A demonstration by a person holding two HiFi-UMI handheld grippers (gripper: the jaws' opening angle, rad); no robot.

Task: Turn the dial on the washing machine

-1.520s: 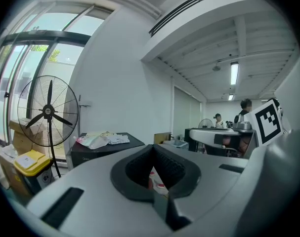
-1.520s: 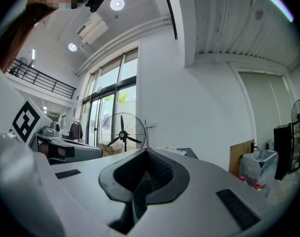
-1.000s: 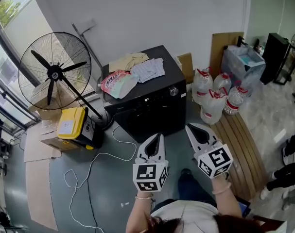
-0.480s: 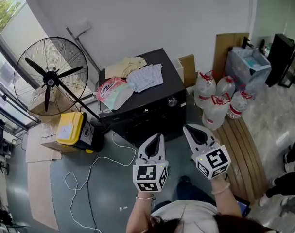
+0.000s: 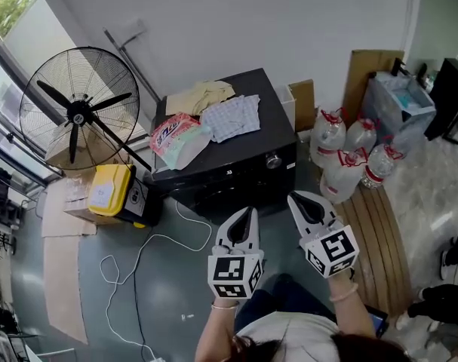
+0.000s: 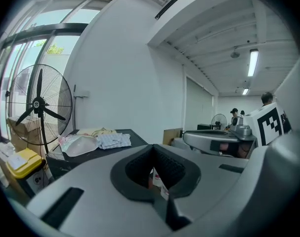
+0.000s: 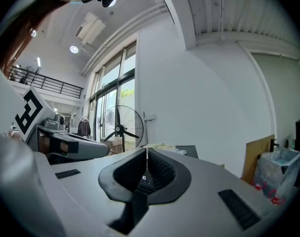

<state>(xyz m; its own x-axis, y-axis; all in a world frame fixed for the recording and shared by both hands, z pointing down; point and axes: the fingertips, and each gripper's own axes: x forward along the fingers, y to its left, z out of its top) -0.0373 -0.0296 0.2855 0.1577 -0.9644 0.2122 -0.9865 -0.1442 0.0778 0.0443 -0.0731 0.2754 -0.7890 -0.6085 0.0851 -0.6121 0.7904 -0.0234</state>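
I have both tongs out in front of me, short of the washing machine (image 5: 221, 183), and neither is touching it. The left gripper (image 5: 248, 212) has its jaws pressed together at the tips with nothing between them, and the right gripper (image 5: 296, 198) is closed and empty in the same way. The black machine stands against the wall at my twelve o'clock, with folded cloths (image 5: 230, 116) and a pink bag (image 5: 176, 132) lying on its lid. The dial (image 5: 272, 161) is the small silver knob at the right end of the front panel, just under the top edge. From my right tips it lies at about eleven o'clock, near but apart. From my left tips it is at about one o'clock and farther off, so the right hand is the nearer one. The dial's axis runs level, straight out of the panel toward me, and my right gripper is pointing roughly level along that line. I judge the coming move needs those jaws opened first, then carried forward and a little left until they stand either side of the knob. The water bottles (image 5: 349, 157) at two o'clock stand clear of that path
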